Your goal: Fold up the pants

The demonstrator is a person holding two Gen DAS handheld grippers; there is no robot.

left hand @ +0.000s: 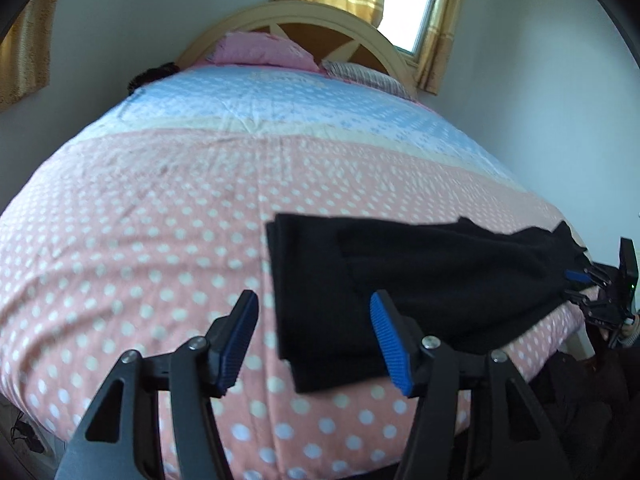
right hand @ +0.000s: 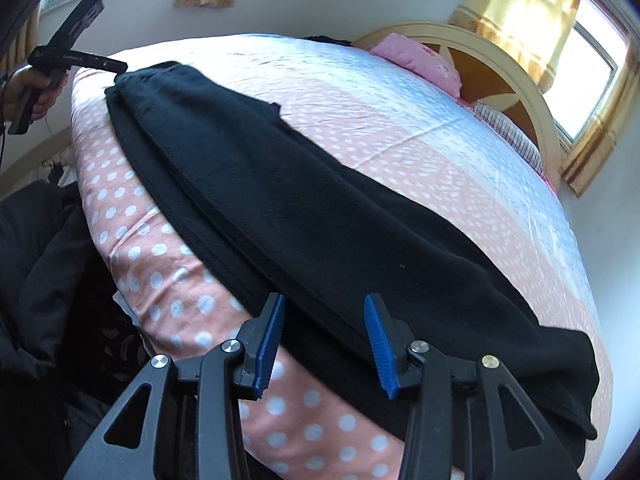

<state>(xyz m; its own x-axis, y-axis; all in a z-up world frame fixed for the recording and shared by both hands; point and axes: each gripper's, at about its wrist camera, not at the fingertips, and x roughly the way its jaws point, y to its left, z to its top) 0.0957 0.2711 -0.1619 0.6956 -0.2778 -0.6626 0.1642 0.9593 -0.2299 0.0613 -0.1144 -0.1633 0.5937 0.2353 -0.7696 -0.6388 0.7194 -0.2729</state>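
Black pants point(left hand: 420, 272) lie folded lengthwise along the near edge of a bed with a pink polka-dot sheet point(left hand: 140, 220). My left gripper point(left hand: 314, 304) stands open over one end of them, and the cloth's corner shows between the blue pads without touching either. The right gripper point(left hand: 580, 280) sits at the other end. In the right wrist view the pants point(right hand: 280, 184) run diagonally across the sheet point(right hand: 400, 128). My right gripper point(right hand: 324, 304) is open just above their near edge, pads clear of the cloth. A hand point(right hand: 36, 92) holds the left gripper point(right hand: 118, 70) at the far end.
Pink pillows point(left hand: 260, 50) and a striped one point(left hand: 368, 76) lie against a curved wooden headboard point(left hand: 304, 16). A window with yellow curtains point(right hand: 532, 4) is behind it. Dark clothing point(right hand: 40, 240) is piled beside the bed's near edge. Walls close in on both sides.
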